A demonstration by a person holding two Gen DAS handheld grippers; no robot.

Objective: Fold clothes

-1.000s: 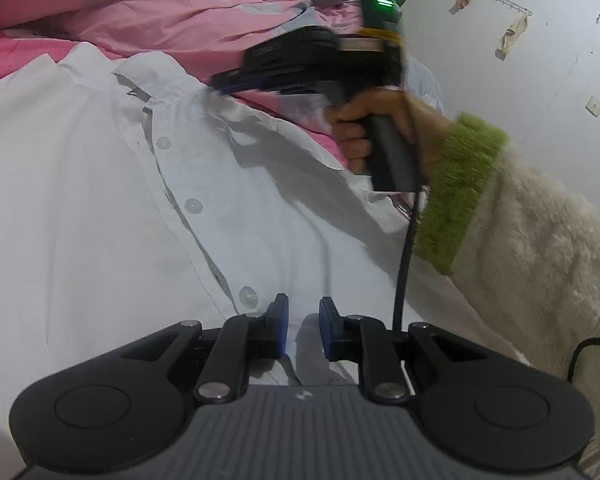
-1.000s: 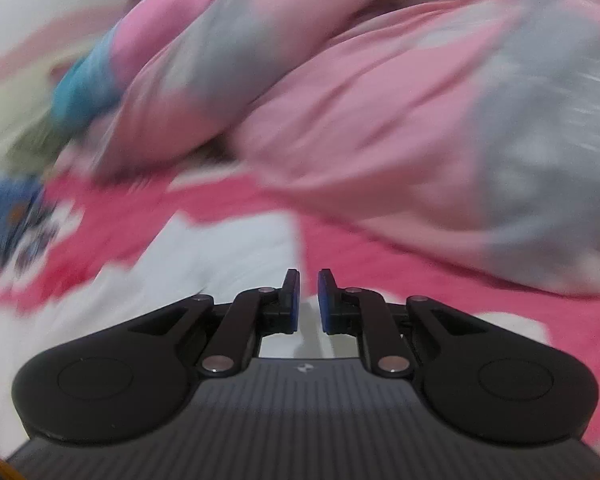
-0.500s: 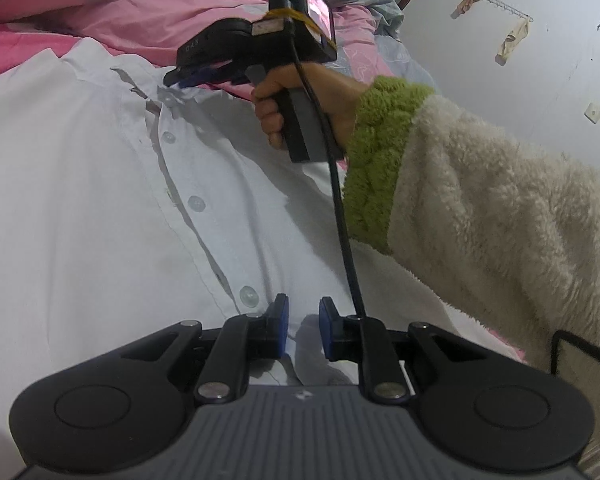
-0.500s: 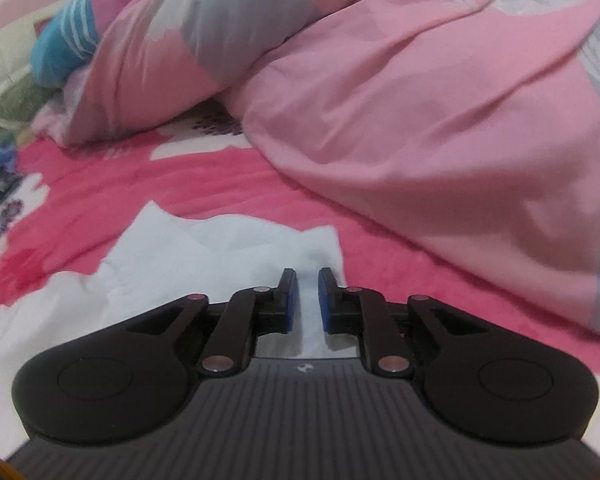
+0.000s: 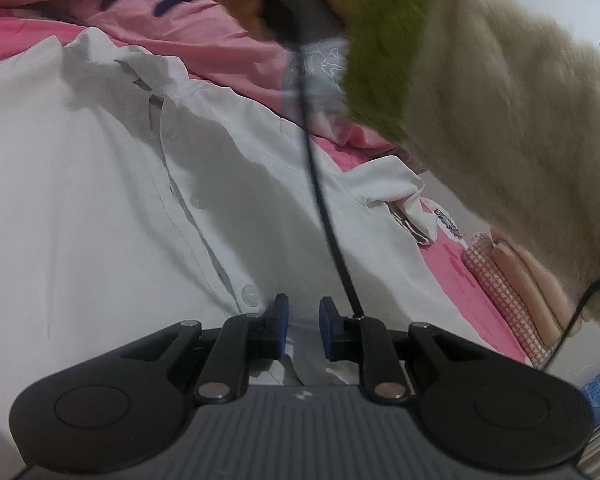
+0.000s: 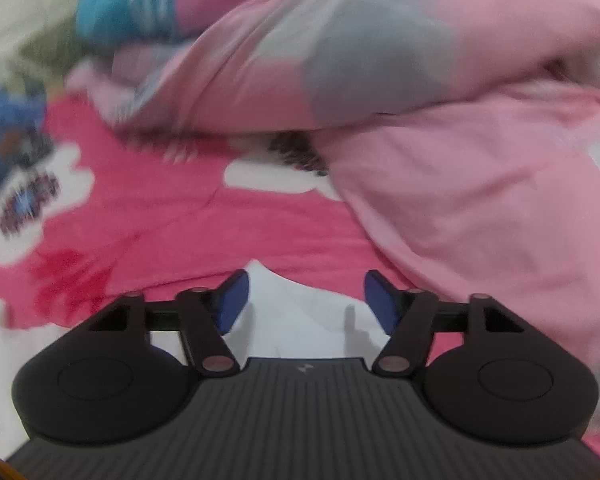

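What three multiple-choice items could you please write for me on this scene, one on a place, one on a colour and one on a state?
1. Where does the white shirt lie?
A. On a wall hook
B. On the pink bed cover
C. In a laundry basket

2. What colour is the cuff of the person's fluffy sleeve?
A. Red
B. Black
C. Green

3. In what state is the shirt?
A. Spread out, front up
B. Folded into a small square
C. Rolled into a ball

Key: 1 B, since pink cover shows around the shirt's edges; 2 C, since a green band ends the cream sleeve; 3 A, since its collar and its row of buttons face up across a broad flat spread.
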